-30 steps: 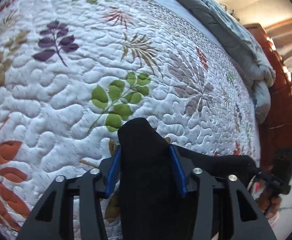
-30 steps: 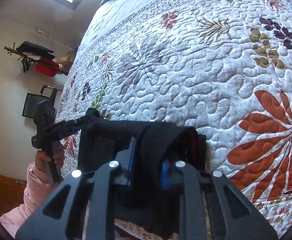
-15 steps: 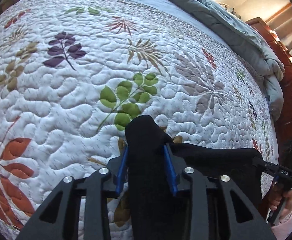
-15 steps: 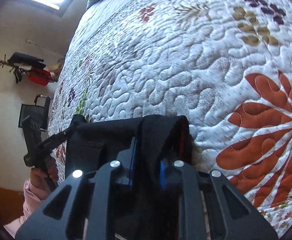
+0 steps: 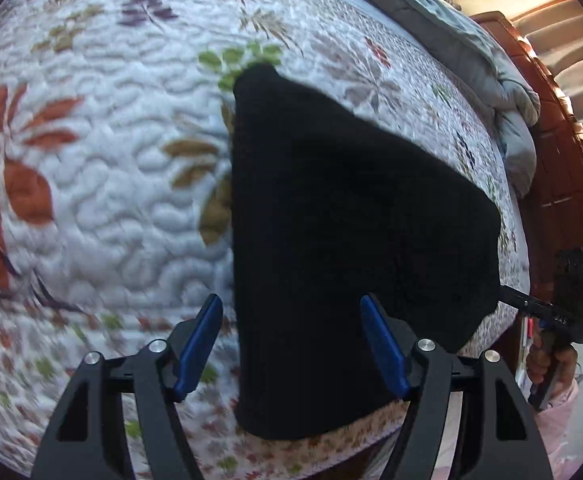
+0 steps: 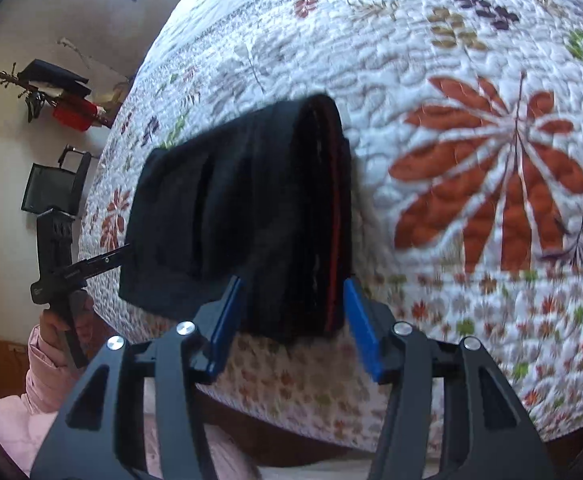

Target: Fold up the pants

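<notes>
The black pants (image 5: pixel 331 220) lie folded into a flat stack on the quilted bed, near its front edge. In the right wrist view the pants (image 6: pixel 243 216) show layered folds with a red seam along the right side. My left gripper (image 5: pixel 291 340) is open, its blue pads on either side of the near left end of the stack, not touching it. My right gripper (image 6: pixel 291 320) is open around the near right end, also apart from the cloth. The right gripper also shows in the left wrist view (image 5: pixel 531 304), and the left gripper in the right wrist view (image 6: pixel 103 260).
The white floral quilt (image 5: pixel 91 160) covers the bed. A grey duvet (image 5: pixel 471 40) is bunched at the head, by a wooden headboard (image 5: pixel 563 140). A coat rack with clothes (image 6: pixel 59 96) and a black chair (image 6: pixel 51 188) stand by the wall.
Both grippers have opened and let go of the pants, then pulled back towards the bed's front edge. The folded pants now rest on the quilt.
</notes>
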A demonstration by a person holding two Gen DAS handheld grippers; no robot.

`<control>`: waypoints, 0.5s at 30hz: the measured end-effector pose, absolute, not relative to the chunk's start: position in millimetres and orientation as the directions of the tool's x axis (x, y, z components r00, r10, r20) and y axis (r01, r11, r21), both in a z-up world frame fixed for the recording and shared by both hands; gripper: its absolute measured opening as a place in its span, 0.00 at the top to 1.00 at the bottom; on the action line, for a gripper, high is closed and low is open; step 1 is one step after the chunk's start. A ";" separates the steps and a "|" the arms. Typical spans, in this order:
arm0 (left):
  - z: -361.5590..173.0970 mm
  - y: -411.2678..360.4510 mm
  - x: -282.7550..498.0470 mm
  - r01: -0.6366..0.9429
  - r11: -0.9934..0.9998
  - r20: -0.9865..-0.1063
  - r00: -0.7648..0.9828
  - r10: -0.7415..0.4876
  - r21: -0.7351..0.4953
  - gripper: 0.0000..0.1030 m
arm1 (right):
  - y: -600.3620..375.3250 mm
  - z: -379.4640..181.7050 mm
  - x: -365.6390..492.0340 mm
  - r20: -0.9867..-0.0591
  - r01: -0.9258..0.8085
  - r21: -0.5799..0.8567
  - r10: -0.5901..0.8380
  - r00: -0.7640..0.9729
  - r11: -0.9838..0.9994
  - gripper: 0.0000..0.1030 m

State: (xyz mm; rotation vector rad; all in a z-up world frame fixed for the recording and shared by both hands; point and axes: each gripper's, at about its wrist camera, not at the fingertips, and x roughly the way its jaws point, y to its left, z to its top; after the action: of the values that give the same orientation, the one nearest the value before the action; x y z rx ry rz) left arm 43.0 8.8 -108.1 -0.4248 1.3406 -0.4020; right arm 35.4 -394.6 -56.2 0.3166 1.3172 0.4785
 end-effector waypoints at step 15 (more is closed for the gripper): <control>-103.2 5.3 24.7 0.029 0.877 -0.856 0.204 -0.475 -0.480 0.60 | -384.8 -49.3 21.1 -0.858 -0.199 0.450 0.483 0.174 0.871 0.95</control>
State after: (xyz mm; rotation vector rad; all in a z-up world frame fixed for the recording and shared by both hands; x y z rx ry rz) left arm 24.7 5.3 -103.2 -0.4003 1.3280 -0.3644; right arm 21.1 -384.8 -49.3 0.2569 1.3122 0.4907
